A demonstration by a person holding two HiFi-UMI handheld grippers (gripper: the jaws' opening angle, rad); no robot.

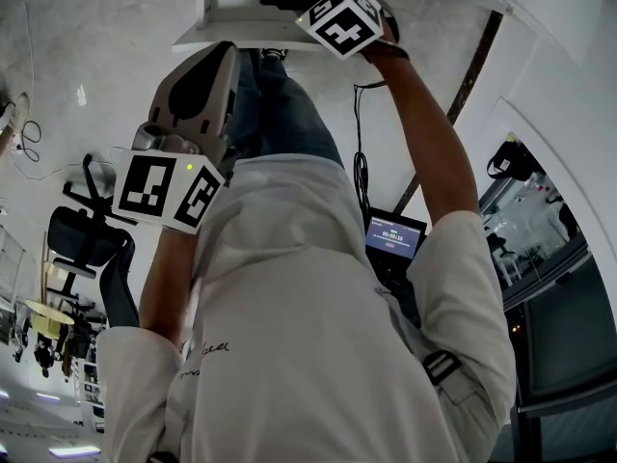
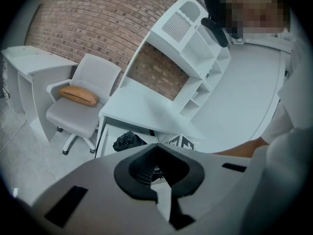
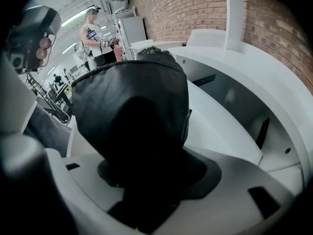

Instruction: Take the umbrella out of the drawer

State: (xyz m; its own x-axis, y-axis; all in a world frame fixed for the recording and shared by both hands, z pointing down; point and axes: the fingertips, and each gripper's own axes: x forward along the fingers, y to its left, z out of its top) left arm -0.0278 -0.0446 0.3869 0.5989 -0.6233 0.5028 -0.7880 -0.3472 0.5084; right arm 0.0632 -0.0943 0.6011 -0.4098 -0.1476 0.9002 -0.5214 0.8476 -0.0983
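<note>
Umbrella point(image 3: 129, 106): black, folded, clamped between the jaws of the right claw point(image 3: 149, 180) and filling most of the right gripper view. Sits over the open drawer point(image 3: 220, 131); lifted off the drawer floor or resting on it, cannot tell.

Left to right in the left gripper view. First a white chair point(image 2: 80, 114), orange cushion point(image 2: 78, 96) on its seat, near the bench's left end. Brick wall point(image 2: 98, 18) behind. Then the white bench point(image 2: 142, 106), drawer open under its front edge. Black cloth of the umbrella inside the drawer. Just right of that, the marker cube point(image 2: 182, 142) of the right claw. Farther right, a white shelf unit point(image 2: 195, 58) along the bench's back edge.

Left claw point(image 2: 156, 147): jaws together, tips touching, nothing between them. Held back from the bench, aimed at the drawer, well apart from the umbrella.

Head view: left claw at the left, its own cube turned up toward the camera. Right claw at the top, bare arm point(image 1: 424, 133) stretched forward, jaws down in the drawer among dark cloth.
</note>
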